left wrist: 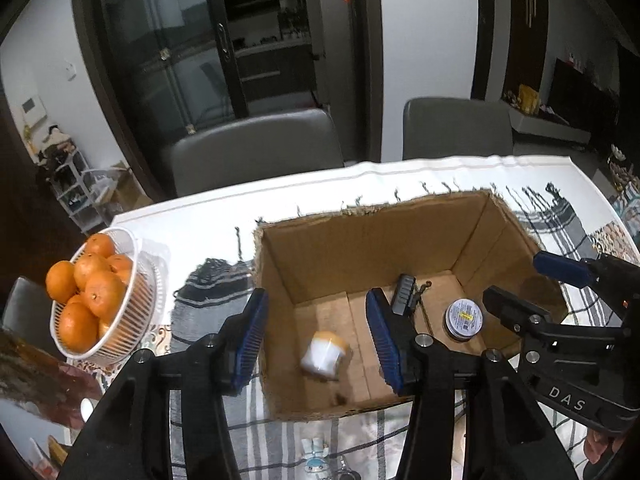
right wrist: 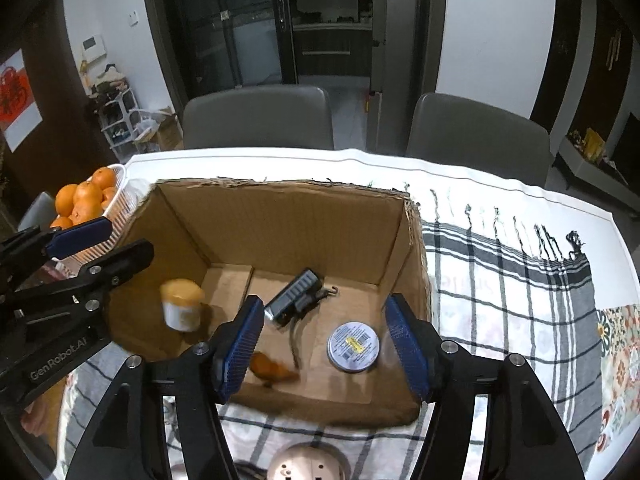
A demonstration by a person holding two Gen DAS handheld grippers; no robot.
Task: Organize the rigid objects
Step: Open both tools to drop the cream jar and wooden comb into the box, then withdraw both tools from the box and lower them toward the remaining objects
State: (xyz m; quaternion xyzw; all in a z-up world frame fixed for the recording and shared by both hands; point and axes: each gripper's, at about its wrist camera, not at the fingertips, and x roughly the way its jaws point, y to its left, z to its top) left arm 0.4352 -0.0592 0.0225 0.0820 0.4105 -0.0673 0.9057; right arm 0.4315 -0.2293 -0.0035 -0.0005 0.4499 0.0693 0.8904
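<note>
An open cardboard box (left wrist: 360, 240) (right wrist: 280, 216) stands on the checked cloth. Inside lie a black device with a strap (left wrist: 404, 294) (right wrist: 294, 296), a round silver tin (left wrist: 464, 318) (right wrist: 354, 346) and an orange piece (right wrist: 270, 368). A white jar with a yellow lid (left wrist: 326, 354) (right wrist: 182, 308) is blurred in mid-air inside the box, below my left gripper. My left gripper (left wrist: 316, 340) (right wrist: 100, 240) is open and empty over the box's left part. My right gripper (right wrist: 324, 350) (left wrist: 516, 280) is open and empty over the box's right part.
A white basket of oranges (left wrist: 120, 320) (right wrist: 116, 196) stands left of the box. Two grey chairs (left wrist: 256, 148) (right wrist: 476, 136) stand behind the table. A small figurine (left wrist: 316, 458) and a round beige object (right wrist: 308, 462) lie on the cloth near the front edge.
</note>
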